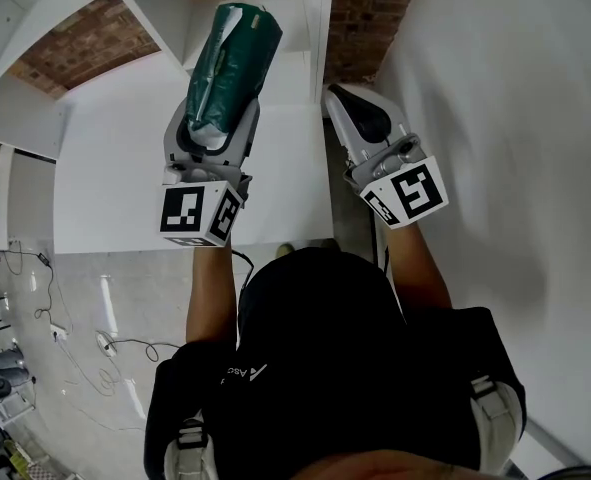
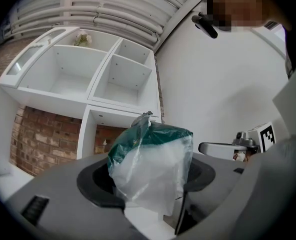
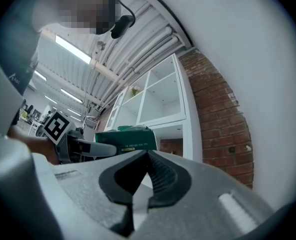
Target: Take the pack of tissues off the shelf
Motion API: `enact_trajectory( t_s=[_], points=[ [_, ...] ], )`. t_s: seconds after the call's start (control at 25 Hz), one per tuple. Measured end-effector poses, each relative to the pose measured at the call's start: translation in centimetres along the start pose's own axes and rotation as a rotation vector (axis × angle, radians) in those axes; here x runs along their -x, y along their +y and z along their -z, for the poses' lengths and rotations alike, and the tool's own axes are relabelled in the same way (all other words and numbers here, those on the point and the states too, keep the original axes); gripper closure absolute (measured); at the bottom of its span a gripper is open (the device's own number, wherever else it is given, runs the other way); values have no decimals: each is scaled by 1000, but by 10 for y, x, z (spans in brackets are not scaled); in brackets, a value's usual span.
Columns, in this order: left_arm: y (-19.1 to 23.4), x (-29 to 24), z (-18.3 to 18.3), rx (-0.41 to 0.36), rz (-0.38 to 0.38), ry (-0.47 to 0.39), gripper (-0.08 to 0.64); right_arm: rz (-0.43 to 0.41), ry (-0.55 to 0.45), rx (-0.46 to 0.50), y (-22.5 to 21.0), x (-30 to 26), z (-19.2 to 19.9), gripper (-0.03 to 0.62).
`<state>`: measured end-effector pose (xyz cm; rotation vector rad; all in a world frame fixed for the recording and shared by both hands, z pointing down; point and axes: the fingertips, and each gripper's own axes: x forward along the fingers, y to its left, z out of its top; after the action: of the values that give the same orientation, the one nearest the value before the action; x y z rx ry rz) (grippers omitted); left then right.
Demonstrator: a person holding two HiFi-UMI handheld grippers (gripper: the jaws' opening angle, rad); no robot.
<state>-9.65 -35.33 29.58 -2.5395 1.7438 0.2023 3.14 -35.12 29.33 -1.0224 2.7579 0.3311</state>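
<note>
We hold the pack [image 1: 233, 63] in our left hand-held gripper [image 1: 220, 118]. Its jaws stand partly apart and press on the pack's lower end, where clear wrap bunches between the dark pads. The green end sticks up past the jaw tips. The pack hangs in the air in front of the white shelf [image 2: 112, 79], and we see no contact between them. Our right hand-held gripper [image 1: 340, 96] has its ribbed pads closed together with nothing between them. It sits just right of the left one, close to the white wall [image 1: 515, 118]. Both bare forearms reach forward, and the grippers point towards the shelf and the brick [image 1: 85, 43] behind it.
</note>
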Motion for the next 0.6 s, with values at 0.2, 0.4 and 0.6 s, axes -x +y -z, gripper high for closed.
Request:
enact_trajectory(
  t_s=[0.2,0.4,0.6],
  points=[
    [0,0,0,4,7,1,258,15,10,20,-2,0,0,592],
    [-1,0,-2,5,17,-1,258,10,17,25,3,0,-2,592],
    [-2,-5,3,6,22,-3,258,14,14,27,-1,2,1,592]
  ],
)
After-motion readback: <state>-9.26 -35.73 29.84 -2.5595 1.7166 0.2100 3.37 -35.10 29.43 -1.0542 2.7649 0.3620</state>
